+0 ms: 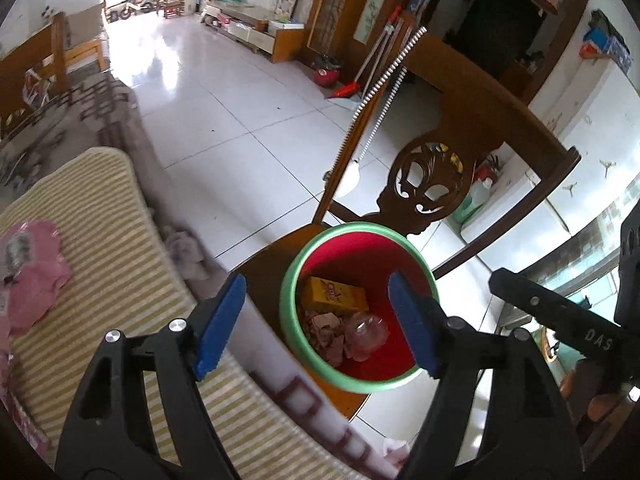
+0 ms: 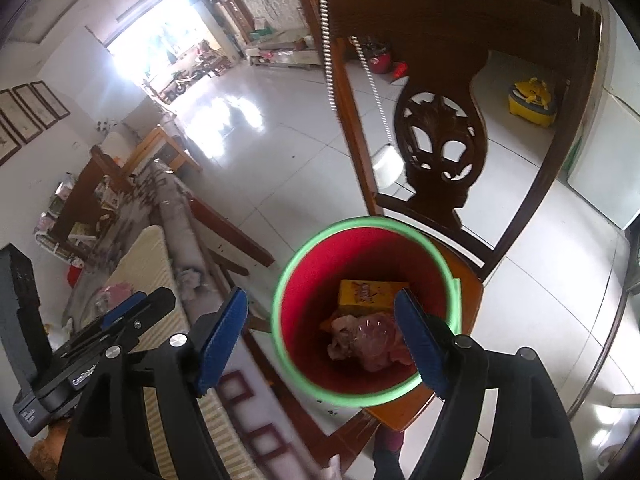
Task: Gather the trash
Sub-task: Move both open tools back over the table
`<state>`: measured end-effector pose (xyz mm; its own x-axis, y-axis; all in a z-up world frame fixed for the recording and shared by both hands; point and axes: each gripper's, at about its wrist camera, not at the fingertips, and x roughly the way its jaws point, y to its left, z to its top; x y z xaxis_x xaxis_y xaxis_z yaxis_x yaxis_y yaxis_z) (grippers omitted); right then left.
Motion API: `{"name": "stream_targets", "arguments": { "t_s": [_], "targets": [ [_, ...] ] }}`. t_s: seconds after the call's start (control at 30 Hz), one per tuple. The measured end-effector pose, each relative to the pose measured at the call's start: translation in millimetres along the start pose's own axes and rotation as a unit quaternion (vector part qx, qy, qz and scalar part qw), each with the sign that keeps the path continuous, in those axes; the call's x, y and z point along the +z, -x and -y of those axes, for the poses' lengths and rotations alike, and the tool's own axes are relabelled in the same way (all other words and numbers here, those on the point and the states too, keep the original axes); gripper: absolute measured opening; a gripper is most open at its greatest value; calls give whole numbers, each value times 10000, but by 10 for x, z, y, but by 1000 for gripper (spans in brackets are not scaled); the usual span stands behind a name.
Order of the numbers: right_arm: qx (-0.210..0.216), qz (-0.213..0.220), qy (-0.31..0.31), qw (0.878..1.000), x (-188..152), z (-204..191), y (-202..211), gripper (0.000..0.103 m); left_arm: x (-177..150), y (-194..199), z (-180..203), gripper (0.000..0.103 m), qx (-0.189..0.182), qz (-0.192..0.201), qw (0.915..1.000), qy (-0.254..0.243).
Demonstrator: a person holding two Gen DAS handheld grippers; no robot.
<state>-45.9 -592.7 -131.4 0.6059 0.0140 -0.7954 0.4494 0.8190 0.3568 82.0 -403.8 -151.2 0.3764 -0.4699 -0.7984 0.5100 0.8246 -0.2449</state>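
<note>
While I hover both empty, open tools, left tool (image 1: 316,324) and right tool (image 2: 322,340), the bin (image 1: 292,280) on the chair seat (image 1: 264,268) catches dropped trash.

Red bin (image 1: 384,368) upright on chair, trash (image 1: 334,298) inside

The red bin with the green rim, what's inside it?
Inside the red bin: a yellow box, crumpled pinkish paper and a clear plastic piece. Anything beneath them is covered.
</note>
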Motion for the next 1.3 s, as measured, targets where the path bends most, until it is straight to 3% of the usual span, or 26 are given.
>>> {"name": "stream_targets", "arguments": {
  "t_s": [0.23, 0.43, 0.5, 0.63, 0.77, 0.9, 1.03, 1.13, 1.2, 1.3],
  "targets": [
    [212, 24, 230, 9995, -324, -615, 135, 77, -247, 488, -450, 72, -37, 238, 9996, 125],
    [462, -254, 623, 9967, -763, -1384, 56, 77, -539, 1039, -1120, 74, 265, 444, 9981, 330],
    [577, -372, 766, 9947, -912, -1626, -3, 77, -628, 1215, -1412, 76, 474, 471, 9973, 301],
    [858, -621, 1053, 9888, -1270, -2162, -125, 77, -744, 1515, -2087, 76, 1290, 445, 9906, 62],
    [1059, -870, 1283, 9822, -1596, -2548, -227, 77, -849, 1703, -2739, 76, 2061, 165, 9783, -109],
    [1111, -1018, 1348, 9793, -1788, -2756, -247, 77, -932, 1664, -3134, 76, 2444, -351, 9678, -499],
    [1047, -997, 1326, 9806, -1812, -2821, -218, 77, -1023, 1485, -3186, 80, 2397, -735, 9616, -1119],
    [982, -985, 1271, 9821, -1822, -2813, -199, 77, -1062, 1277, -3174, 82, 2625, -946, 9480, -1528],
    [943, -980, 1253, 9828, -1838, -2804, -182, 77, -1067, 1172, -3183, 82, 2640, -1100, 9447, -1602],
    [895, -992, 1225, 9834, -1860, -2798, -176, 77, -1059, 1117, -3225, 66, 2617, -1198, 9453, -1534]
  ]
}}
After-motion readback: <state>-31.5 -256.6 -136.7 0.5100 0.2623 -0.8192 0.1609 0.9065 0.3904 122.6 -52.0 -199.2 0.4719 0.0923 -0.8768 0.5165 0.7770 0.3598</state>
